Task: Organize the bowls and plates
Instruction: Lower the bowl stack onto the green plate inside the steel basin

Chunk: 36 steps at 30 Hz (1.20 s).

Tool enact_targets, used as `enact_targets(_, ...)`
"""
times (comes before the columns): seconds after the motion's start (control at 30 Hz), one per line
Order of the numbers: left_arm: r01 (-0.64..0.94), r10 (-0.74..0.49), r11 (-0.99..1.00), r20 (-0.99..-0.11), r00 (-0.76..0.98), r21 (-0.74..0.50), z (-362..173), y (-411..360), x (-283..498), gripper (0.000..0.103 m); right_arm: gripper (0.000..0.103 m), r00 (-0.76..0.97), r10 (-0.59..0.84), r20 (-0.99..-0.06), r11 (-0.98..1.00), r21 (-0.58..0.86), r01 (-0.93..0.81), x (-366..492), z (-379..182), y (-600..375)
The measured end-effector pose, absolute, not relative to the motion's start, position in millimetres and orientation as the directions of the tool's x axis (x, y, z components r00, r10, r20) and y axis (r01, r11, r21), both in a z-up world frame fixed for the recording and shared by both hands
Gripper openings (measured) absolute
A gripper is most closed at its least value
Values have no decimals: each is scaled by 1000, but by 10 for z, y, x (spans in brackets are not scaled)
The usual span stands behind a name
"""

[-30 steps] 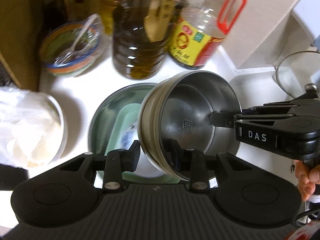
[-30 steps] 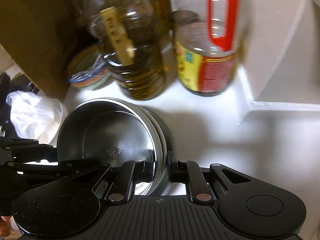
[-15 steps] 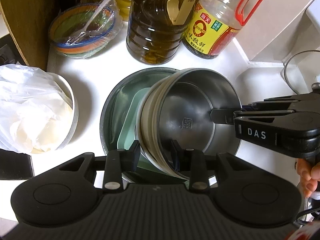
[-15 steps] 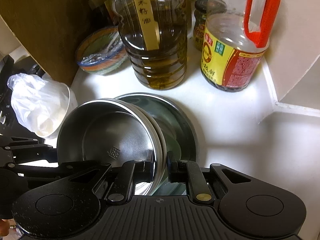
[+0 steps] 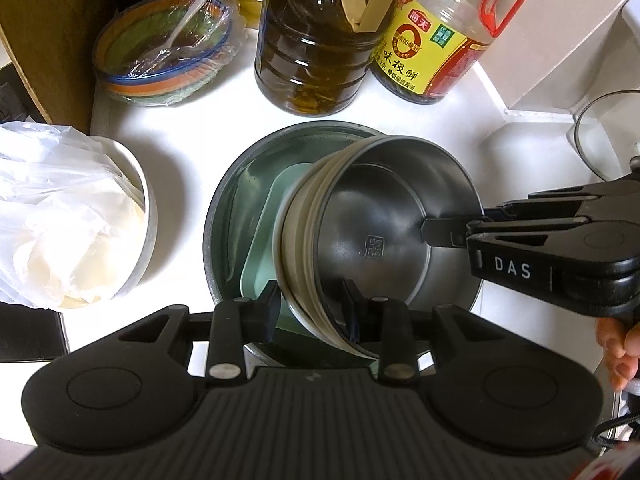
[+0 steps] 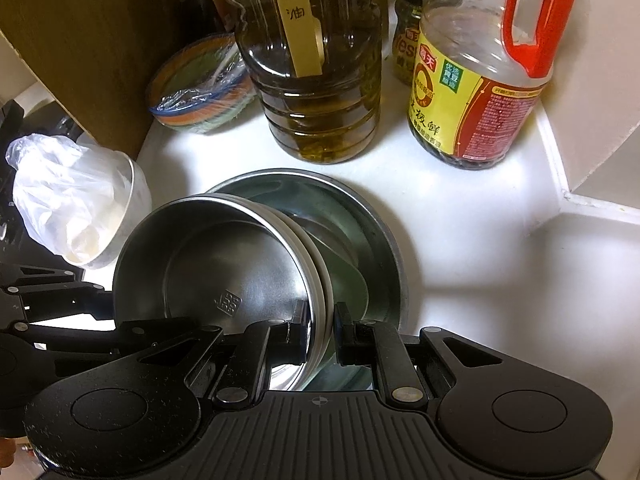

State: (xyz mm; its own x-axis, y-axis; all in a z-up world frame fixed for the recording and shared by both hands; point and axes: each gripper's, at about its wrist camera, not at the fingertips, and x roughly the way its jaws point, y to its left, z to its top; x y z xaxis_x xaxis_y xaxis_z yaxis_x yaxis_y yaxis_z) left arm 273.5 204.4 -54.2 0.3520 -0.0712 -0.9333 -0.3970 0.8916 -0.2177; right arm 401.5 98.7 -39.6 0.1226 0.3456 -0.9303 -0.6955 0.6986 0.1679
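White counter: steel basin, oil jug, sauce bottle, wrapped bowl.

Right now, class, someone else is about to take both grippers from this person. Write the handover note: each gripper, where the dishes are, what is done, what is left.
Left gripper: clamped on the near rim of the stack of steel bowls.
Right gripper: clamped on the opposite rim of the same stack.
Stack: tilted, carried by both grippers just above the large steel basin on the white counter; a pale green dish lies in the basin.
Done: bowls nested and brought over the basin.
Left: lower the stack in, level it, release both grips.
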Motion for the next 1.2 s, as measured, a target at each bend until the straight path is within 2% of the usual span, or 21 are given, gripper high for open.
enact_targets(1.2,-387,-129,887,-939,319,-253,-726,2158,2779,30,13,64,295,-953,699,170,-695,4122,-577,1157)
